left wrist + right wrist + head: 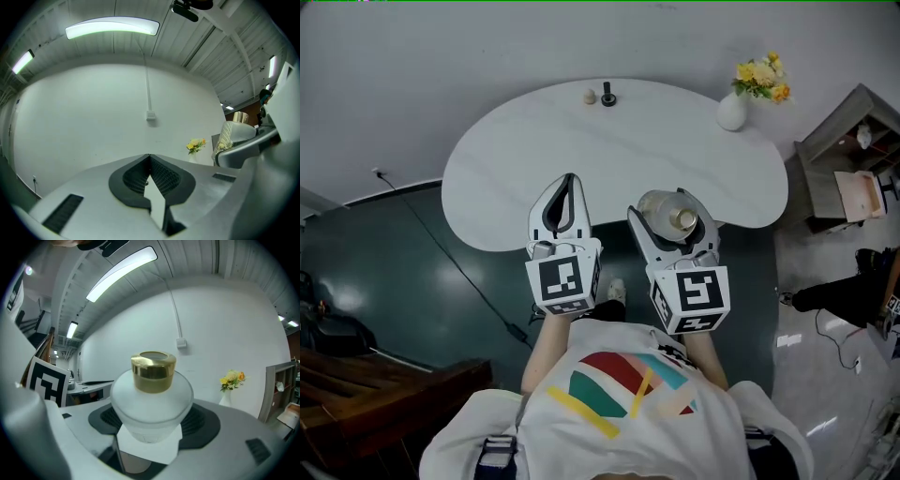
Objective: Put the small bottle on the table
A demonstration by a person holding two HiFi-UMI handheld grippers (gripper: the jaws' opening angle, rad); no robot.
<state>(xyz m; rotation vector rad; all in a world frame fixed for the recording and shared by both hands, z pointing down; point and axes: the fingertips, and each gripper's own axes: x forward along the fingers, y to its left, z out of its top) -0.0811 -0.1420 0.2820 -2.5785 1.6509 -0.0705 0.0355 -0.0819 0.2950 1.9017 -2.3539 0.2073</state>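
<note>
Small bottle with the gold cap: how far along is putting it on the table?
Done: the right tool grips the small bottle. In hand: it hangs by the table's near edge. To do: set it down, let go. The left tool is shut, empty.

A white, kidney-shaped worktop (619, 150) stands against a plain white wall (441, 56). Near its right end is a white vase (731, 112) of yellow flowers (761, 75). The floor (384, 272) under it is dark green and glossy, with a black cable (455, 262) trailing across. A grey shelf unit (848, 141) stands to the right, dark wooden furniture (366, 384) at lower left. A long strip light (112, 28) glows on the panelled ceiling.
</note>
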